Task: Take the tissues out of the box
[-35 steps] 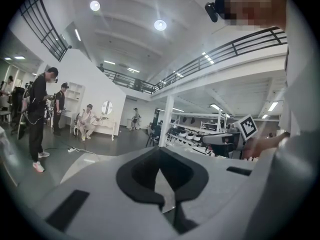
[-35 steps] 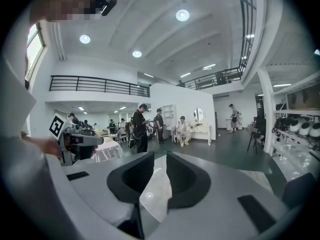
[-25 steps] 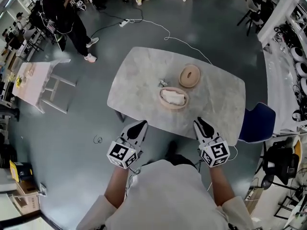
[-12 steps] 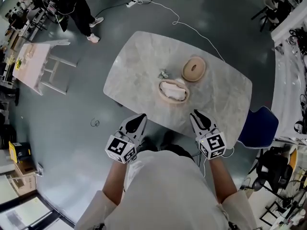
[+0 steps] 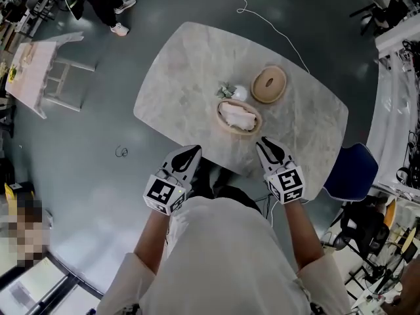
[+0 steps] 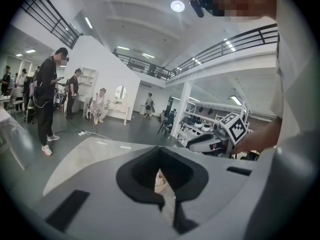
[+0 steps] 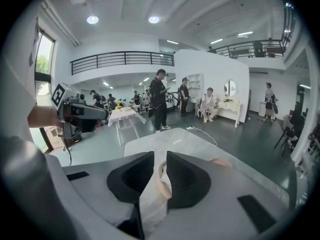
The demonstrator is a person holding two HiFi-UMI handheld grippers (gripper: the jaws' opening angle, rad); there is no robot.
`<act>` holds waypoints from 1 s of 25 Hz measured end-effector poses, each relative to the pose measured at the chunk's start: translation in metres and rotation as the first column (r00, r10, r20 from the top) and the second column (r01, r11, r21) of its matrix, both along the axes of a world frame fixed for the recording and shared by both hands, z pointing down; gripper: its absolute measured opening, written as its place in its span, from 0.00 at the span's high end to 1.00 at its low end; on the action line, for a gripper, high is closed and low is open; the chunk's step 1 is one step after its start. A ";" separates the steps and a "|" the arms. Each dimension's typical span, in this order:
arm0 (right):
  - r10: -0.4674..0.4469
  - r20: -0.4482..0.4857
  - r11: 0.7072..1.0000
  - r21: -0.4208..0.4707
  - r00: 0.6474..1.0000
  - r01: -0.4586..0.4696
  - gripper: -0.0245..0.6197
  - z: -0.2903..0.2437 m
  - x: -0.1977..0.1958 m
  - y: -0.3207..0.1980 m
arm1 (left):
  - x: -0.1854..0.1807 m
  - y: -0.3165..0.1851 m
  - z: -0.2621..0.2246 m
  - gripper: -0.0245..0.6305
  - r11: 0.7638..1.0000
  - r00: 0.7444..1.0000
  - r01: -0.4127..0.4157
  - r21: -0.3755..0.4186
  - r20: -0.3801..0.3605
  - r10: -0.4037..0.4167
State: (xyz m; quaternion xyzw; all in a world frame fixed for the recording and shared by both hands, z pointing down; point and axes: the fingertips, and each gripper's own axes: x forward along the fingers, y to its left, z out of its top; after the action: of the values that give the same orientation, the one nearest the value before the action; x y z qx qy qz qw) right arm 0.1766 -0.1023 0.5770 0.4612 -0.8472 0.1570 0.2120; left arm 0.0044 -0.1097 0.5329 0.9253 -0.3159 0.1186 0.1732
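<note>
An oval wooden tissue box (image 5: 239, 118) stands open on the marble table (image 5: 184, 77), with white tissues inside it. Its round lid (image 5: 269, 84) lies just behind it. My left gripper (image 5: 191, 153) hangs at the table's near edge, left of the box, its jaws together and empty. My right gripper (image 5: 264, 146) is level with it on the right, in front of the box, its jaws a small way apart with nothing between them. In the right gripper view the box (image 7: 162, 184) shows through that gap. Both grippers are clear of the box.
A small crumpled grey-green thing (image 5: 227, 90) and a white ball (image 5: 240, 93) lie behind the box. A blue chair (image 5: 351, 172) stands at the table's right end. A white side table (image 5: 39, 71) and a person's legs (image 5: 108, 5) are far left.
The head view has swung, so the table sits a little higher and closer. Both grippers stay by the near edge with their jaws unchanged. Nothing was picked up.
</note>
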 end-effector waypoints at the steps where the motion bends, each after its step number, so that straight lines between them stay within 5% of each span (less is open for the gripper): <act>1: -0.005 -0.007 1.000 -0.015 1.000 0.005 0.83 0.007 0.000 -0.005 | 0.002 -0.004 0.004 0.95 1.000 1.000 -0.009 -0.004 0.008 0.009; 12: -0.115 -0.130 0.977 -0.195 0.985 0.088 0.80 0.112 -0.011 -0.063 | 0.005 -0.056 0.043 0.95 0.997 0.999 -0.036 -0.072 0.004 0.037; 25: -0.286 -0.221 0.891 -0.420 0.932 0.174 0.75 0.240 -0.019 -0.086 | -0.008 -0.076 0.076 0.95 0.988 1.000 -0.009 -0.153 0.017 0.011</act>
State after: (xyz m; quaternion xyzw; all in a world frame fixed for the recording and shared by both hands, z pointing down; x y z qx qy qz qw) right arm 0.1573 -0.1883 0.8167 0.3219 -0.8092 0.2312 0.4337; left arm -0.0036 -0.1854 0.6092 0.9098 -0.3029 0.1516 0.2400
